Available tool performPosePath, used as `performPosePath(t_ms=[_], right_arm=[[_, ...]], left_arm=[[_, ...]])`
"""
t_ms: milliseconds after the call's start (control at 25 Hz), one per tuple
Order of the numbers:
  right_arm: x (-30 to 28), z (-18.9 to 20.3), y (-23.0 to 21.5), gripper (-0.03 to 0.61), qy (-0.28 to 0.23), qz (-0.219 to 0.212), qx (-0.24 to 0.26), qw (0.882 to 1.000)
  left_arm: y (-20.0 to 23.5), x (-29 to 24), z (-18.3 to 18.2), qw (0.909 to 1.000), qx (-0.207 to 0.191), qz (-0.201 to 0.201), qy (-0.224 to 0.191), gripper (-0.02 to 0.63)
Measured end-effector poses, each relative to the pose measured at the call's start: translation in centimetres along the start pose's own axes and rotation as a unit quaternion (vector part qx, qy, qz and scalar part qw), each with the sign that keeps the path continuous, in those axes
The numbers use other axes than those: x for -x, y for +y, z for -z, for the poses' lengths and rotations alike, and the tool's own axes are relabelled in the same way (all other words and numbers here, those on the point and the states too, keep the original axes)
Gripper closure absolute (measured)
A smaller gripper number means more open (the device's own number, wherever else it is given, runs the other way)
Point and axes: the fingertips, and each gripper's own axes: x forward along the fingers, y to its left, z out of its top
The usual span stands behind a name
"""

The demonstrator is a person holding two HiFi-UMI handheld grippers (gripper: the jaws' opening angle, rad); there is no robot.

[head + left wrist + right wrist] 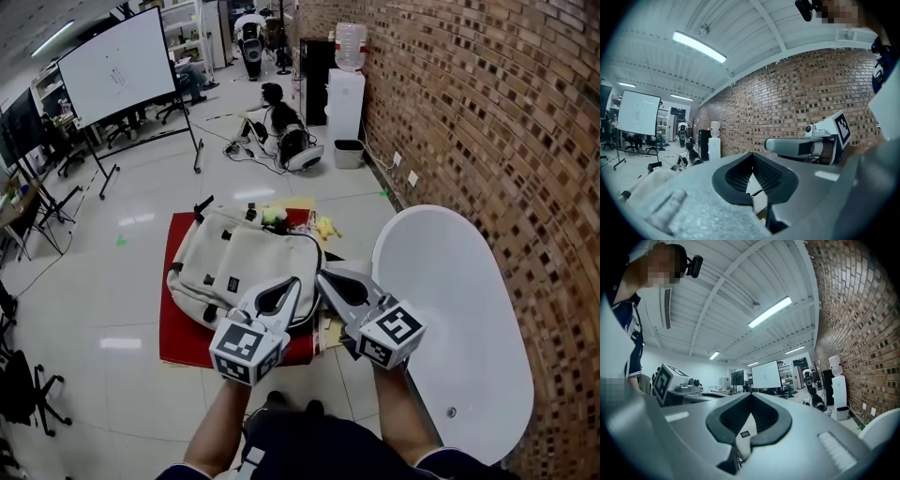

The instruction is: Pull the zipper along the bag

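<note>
Bag [239, 267]: beige, flat on red mat [183, 342], floor. Likely soft, light, slumps; pin fabric, pinch zipper tab (too small to see). Left gripper [295, 283], right gripper [326, 278]: jaws together, empty, above bag.

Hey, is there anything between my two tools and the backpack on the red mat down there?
Nothing visible. The left tool and right tool, both shut and empty, hang in open air above the near edge of the backpack on the red mat. The white table stands off to the right.
</note>
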Motion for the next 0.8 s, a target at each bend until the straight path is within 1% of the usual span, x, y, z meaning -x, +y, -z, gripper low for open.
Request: performPosePath(t_ms=[280,800], right_arm=[[-0.47,-0.23,0.44,0.577,0.000,-0.008,0.005,1.000],[-0.66,-0.61,0.65,0.577,-0.004,-0.004,0.012,1.000]], left_arm=[[0.50,0.22,0.01,1.0000,0.002,-0.004,0.000,0.612],[0.74,0.50,0.26,1.0000,-0.001,0.001,0.003,0.612]])
